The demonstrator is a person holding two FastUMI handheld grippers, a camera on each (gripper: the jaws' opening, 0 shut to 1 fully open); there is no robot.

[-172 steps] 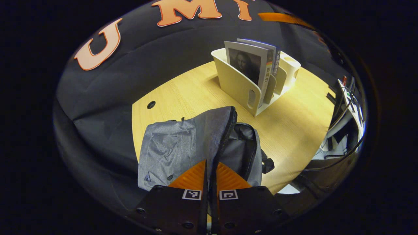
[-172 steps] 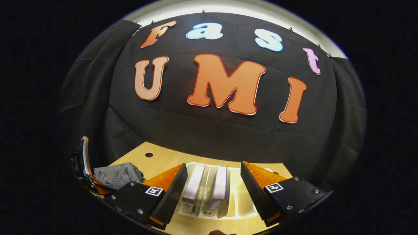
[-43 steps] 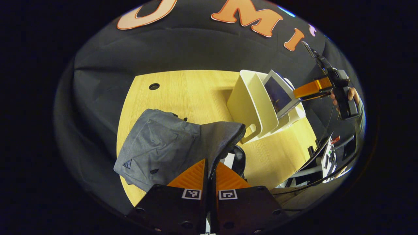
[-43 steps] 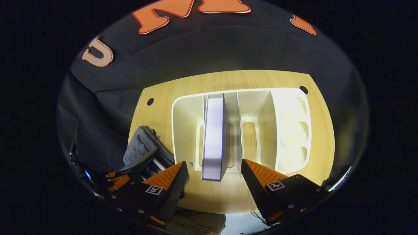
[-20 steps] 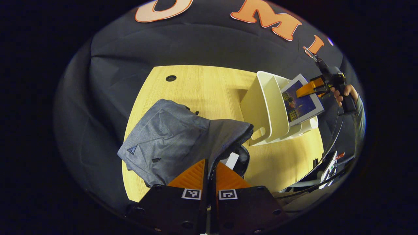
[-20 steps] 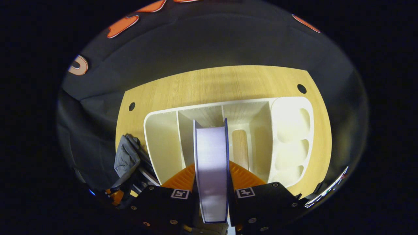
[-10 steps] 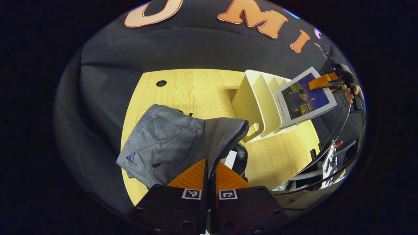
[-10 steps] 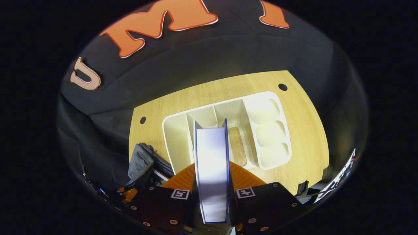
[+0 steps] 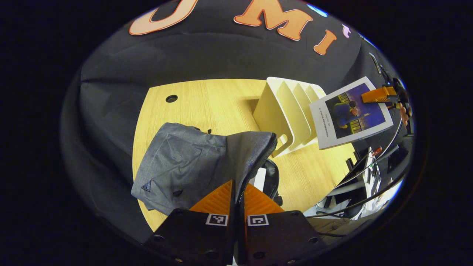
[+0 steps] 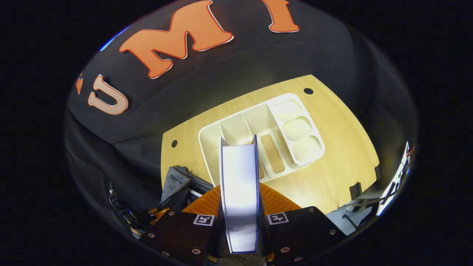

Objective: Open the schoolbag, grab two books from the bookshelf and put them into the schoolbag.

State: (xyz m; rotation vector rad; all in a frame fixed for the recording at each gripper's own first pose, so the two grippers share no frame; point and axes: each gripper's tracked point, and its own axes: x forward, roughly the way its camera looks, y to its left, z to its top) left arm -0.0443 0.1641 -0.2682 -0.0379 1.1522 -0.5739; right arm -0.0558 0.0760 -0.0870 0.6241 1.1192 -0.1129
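Schoolbag (image 9: 192,162) open, its flap pinched by left gripper (image 9: 236,201); right gripper (image 10: 239,207) clamps book 2 (image 10: 239,184) above emptied bookshelf (image 10: 258,136), not yet bagged.

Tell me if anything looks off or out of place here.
Nothing stands out. The right gripper holds a book clear above the empty white bookshelf, and the left gripper pinches the grey schoolbag's zipper edge, keeping it open.
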